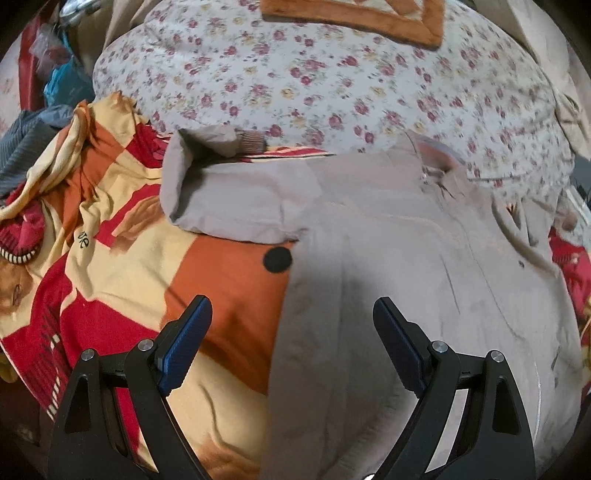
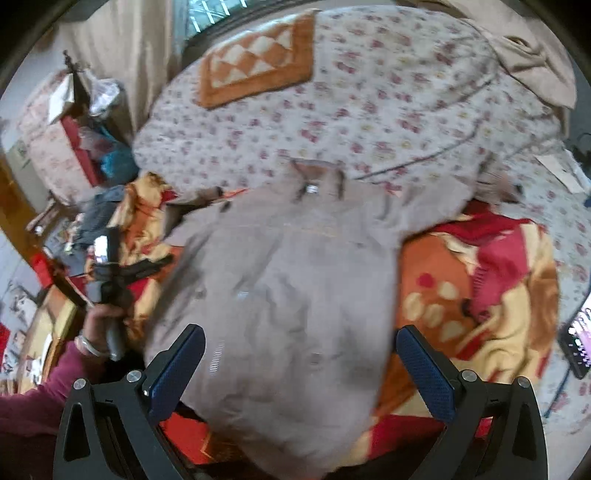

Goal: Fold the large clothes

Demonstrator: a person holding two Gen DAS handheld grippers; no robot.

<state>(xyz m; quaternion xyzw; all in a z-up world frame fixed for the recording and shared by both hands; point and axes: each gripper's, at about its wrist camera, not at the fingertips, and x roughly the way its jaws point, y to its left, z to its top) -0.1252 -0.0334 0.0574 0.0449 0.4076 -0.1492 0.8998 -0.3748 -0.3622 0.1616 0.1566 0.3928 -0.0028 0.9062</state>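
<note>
Left wrist view: a taupe-grey jacket (image 1: 406, 266) lies spread flat on a bed, front up, its collar (image 1: 436, 155) toward the far side and a darker lining showing inside the neck. The cloth looks soft and matte, like brushed cotton, with a front placket running down the middle and a small dark button on it. One sleeve (image 1: 221, 192) is folded across at the shoulder, ending in a ribbed knit cuff (image 1: 251, 142). Under the jacket is a blanket (image 1: 122, 266) in red, orange and cream blocks with a black round spot (image 1: 277, 259); small dark lettering on it is too distorted to read. Beyond lies a quilt (image 1: 314, 74) printed with little red and yellow flowers, and on it an orange cushion (image 1: 369, 14) with a cream diamond pattern. The left gripper (image 1: 291, 314) hangs over the jacket's edge with its jaws wide apart and nothing between them; the pads (image 1: 184, 343) are blue and ridged. In the right wrist view, which is blurred, the right gripper (image 2: 299, 345) hovers above the jacket's lower body, jaws likewise spread and empty. A phone (image 2: 578, 341) with a lit screen rests at the bed's right edge.
</note>
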